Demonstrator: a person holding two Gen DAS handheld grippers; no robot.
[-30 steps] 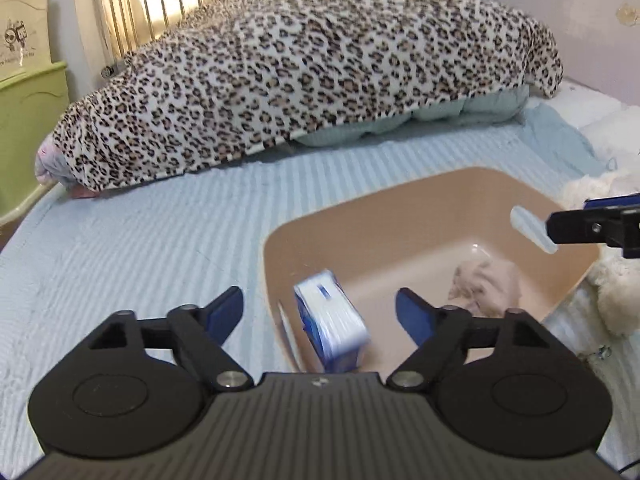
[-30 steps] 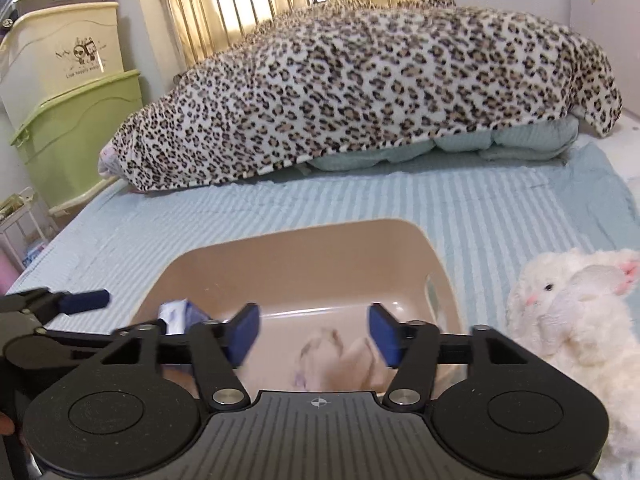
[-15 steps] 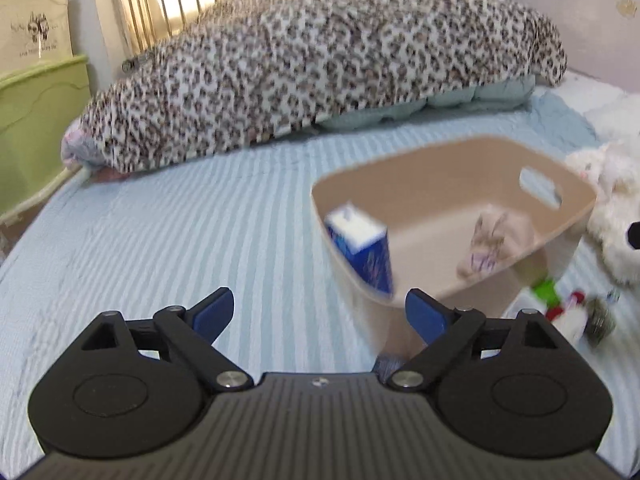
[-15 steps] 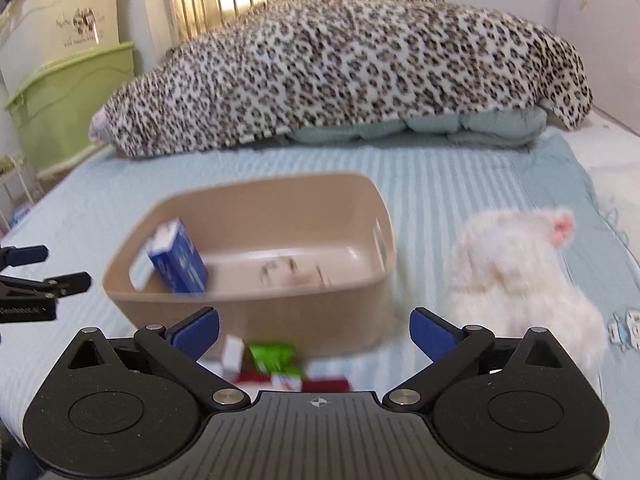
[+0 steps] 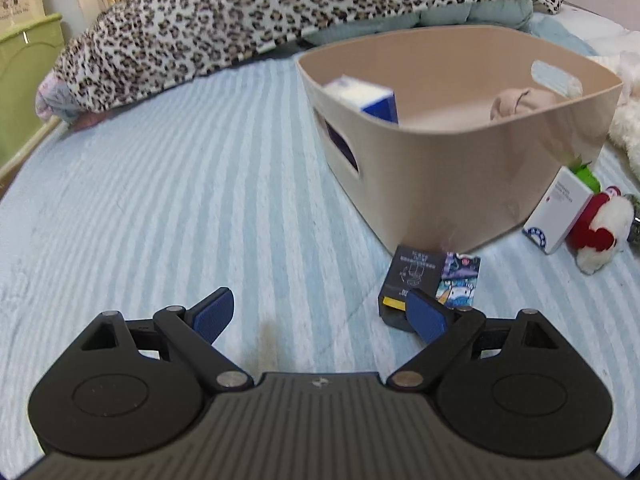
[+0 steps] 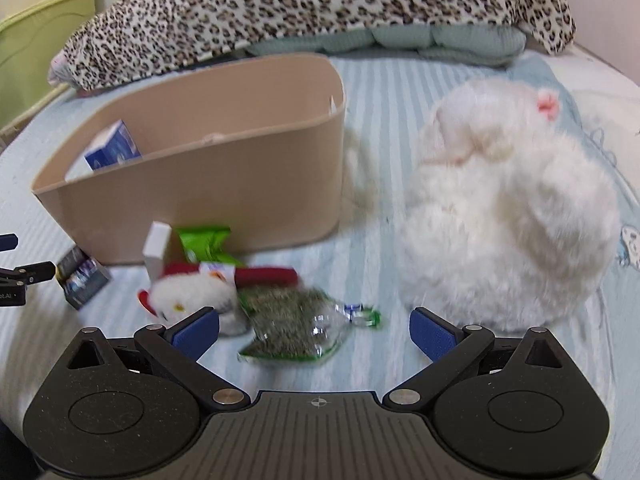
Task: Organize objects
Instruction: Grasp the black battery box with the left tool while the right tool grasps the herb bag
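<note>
My left black two-finger gripper [image 5: 322, 314] has its jaws spread wide, blue-padded fingertips [image 5: 212, 312] well apart with nothing between them. My right black two-finger gripper [image 6: 314, 334] is likewise spread wide and holds nothing. The left gripper's tips show at the far left of the right view.

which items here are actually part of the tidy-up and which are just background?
In play:
- beige bin
- blue box and beige cloth, both in the bin
- black box
- white box
- small red-white plush
- clear bag
- big white plush

Background:
- leopard blanket
- green container
</note>
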